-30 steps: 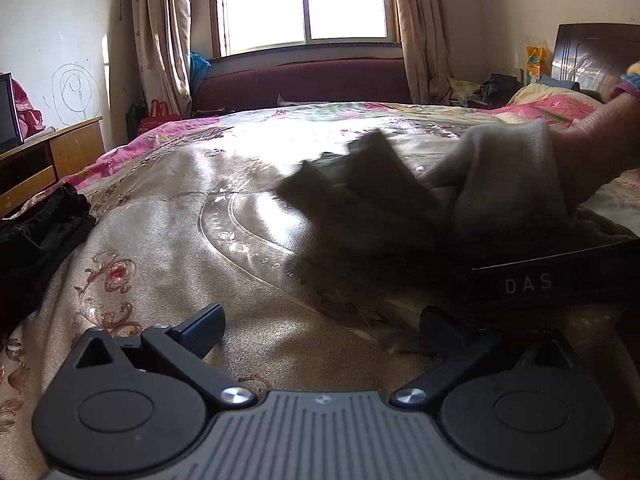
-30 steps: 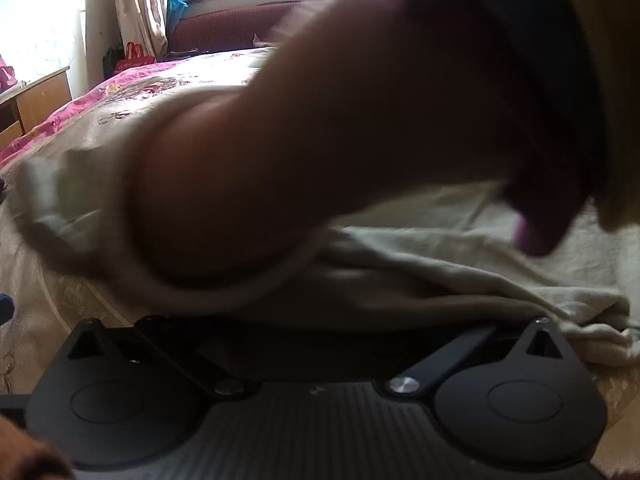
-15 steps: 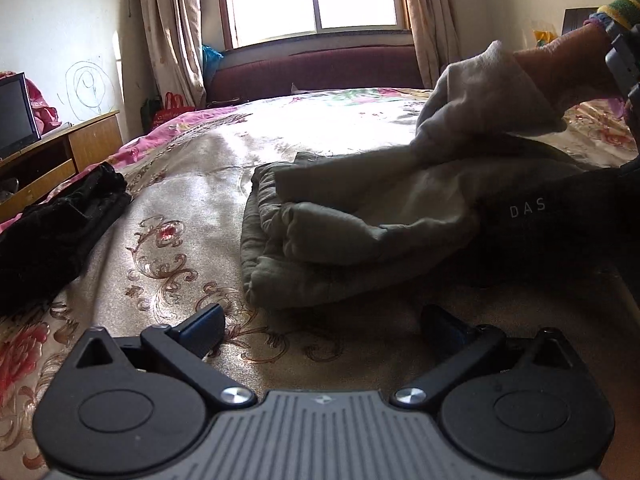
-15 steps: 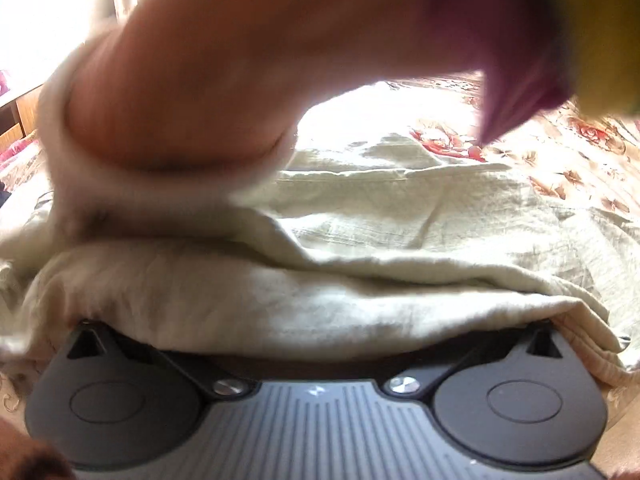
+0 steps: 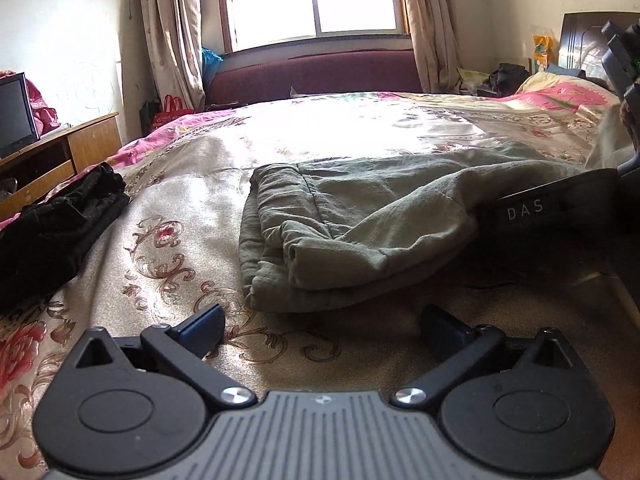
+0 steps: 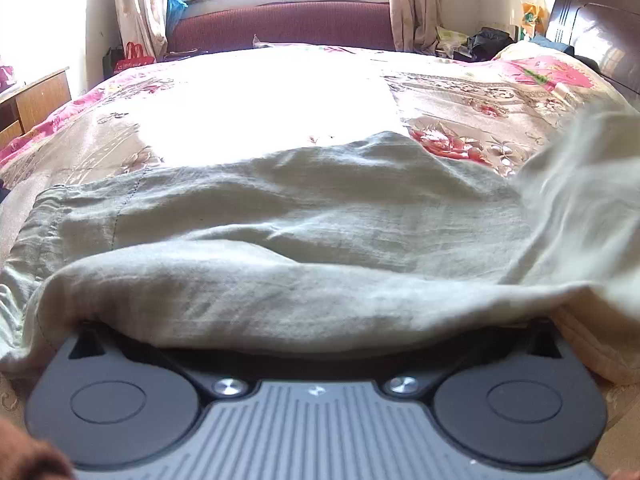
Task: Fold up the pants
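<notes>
Grey-green pants lie folded in layers on the bed, waistband to the left. My left gripper is open and empty, just in front of the pants' near edge. In the right wrist view the pants drape over my right gripper, so its fingers are hidden under the cloth. The right gripper's black body, marked DAS, shows at the right in the left wrist view, against the pants' right end. A blurred light sleeve is at the right.
The bed has a gold and pink floral cover. A pile of black clothes lies at the left edge. A wooden cabinet with a TV stands left. A maroon sofa is under the window; the headboard is right.
The person's sleeved arm that lay over the pants has drawn away to the right. The pants have settled flat on the bed. The left gripper has pulled back a little.
</notes>
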A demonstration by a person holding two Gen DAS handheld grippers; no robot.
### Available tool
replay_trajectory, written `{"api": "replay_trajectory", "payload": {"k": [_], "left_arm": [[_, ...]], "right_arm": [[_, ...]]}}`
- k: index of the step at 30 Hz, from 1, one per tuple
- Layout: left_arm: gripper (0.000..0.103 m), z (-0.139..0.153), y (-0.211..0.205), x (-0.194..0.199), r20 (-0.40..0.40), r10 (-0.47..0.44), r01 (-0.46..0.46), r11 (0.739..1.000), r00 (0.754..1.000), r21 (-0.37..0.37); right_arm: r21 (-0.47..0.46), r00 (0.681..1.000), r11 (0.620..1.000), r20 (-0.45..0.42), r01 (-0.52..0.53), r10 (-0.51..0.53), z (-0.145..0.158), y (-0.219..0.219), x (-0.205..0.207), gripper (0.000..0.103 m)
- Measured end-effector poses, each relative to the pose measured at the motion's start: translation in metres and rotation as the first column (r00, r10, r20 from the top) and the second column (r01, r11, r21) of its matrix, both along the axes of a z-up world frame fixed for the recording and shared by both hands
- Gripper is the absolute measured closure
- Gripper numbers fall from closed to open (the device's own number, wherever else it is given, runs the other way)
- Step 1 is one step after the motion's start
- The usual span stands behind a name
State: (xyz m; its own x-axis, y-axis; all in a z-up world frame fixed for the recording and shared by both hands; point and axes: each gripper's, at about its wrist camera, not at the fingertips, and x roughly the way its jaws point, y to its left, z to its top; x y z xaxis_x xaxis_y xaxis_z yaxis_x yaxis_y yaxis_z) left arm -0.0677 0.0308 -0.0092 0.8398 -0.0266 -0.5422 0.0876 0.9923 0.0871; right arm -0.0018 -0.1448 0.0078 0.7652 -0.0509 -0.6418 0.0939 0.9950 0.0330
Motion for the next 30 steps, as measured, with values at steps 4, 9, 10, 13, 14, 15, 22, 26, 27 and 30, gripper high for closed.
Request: {"api": "replay_trajectory", "payload": {"k": [4,9,10,13,14,15,22,26,27,30], "left_arm": [[0.0,-0.0003,-0.0028,-0.0025,0.006,0.002,-0.002,1.0,1.0,0.009],[0.0,0.0002,-0.0037,-0.0046,0.007,0.002,-0.002,1.0,1.0,0.009],[0.0,0.0,-0.0033,-0.0044,0.007,0.001,-0.001,1.0,1.0,0.005],[0.0,-0.0005,-0.0009,-0.0037,0.007,-0.002,0.002,1.0,1.0,-0.009],[0.0,-0.0005,-0.0004,-0.0036,0.007,-0.003,0.003,1.0,1.0,-0.012],[0.0,-0.0005,-0.0001,-0.0035,0.007,-0.004,0.004,1.0,1.0,-0.014],[0.0,-0.0011,0.0025,-0.0018,0.008,-0.006,0.007,1.0,1.0,-0.02],[0.0,-0.0011,0.0026,-0.0017,0.009,-0.007,0.007,1.0,1.0,-0.021],[0.0,-0.0013,0.0026,-0.0015,0.009,-0.007,0.007,1.0,1.0,-0.022],[0.0,-0.0019,0.003,-0.0003,0.008,-0.009,0.01,1.0,1.0,-0.027]], "right_arm": [[0.004,1.0,1.0,-0.001,0.0,0.0,0.0012,-0.0007,-0.0001,0.001],[0.006,1.0,1.0,-0.001,0.0,0.0,0.0013,-0.0021,0.0002,0.001],[0.0,1.0,1.0,-0.001,-0.001,0.001,-0.0009,-0.0027,0.0007,0.001],[-0.005,1.0,1.0,0.0,-0.002,0.002,0.0006,-0.0018,0.0004,0.001],[-0.005,1.0,1.0,0.0,-0.002,0.002,0.0008,-0.0018,0.0004,0.001],[-0.004,1.0,1.0,0.001,-0.002,0.002,0.0007,-0.0019,0.0002,0.001],[-0.02,1.0,1.0,0.003,-0.004,0.004,-0.0034,-0.0005,0.0013,0.001],[-0.017,1.0,1.0,0.003,-0.004,0.004,-0.0035,-0.0006,0.0013,0.001],[-0.018,1.0,1.0,0.003,-0.004,0.004,-0.0035,-0.0006,0.0013,0.001],[-0.019,1.0,1.0,0.002,-0.004,0.004,-0.0036,-0.0008,0.0014,0.001]]}}
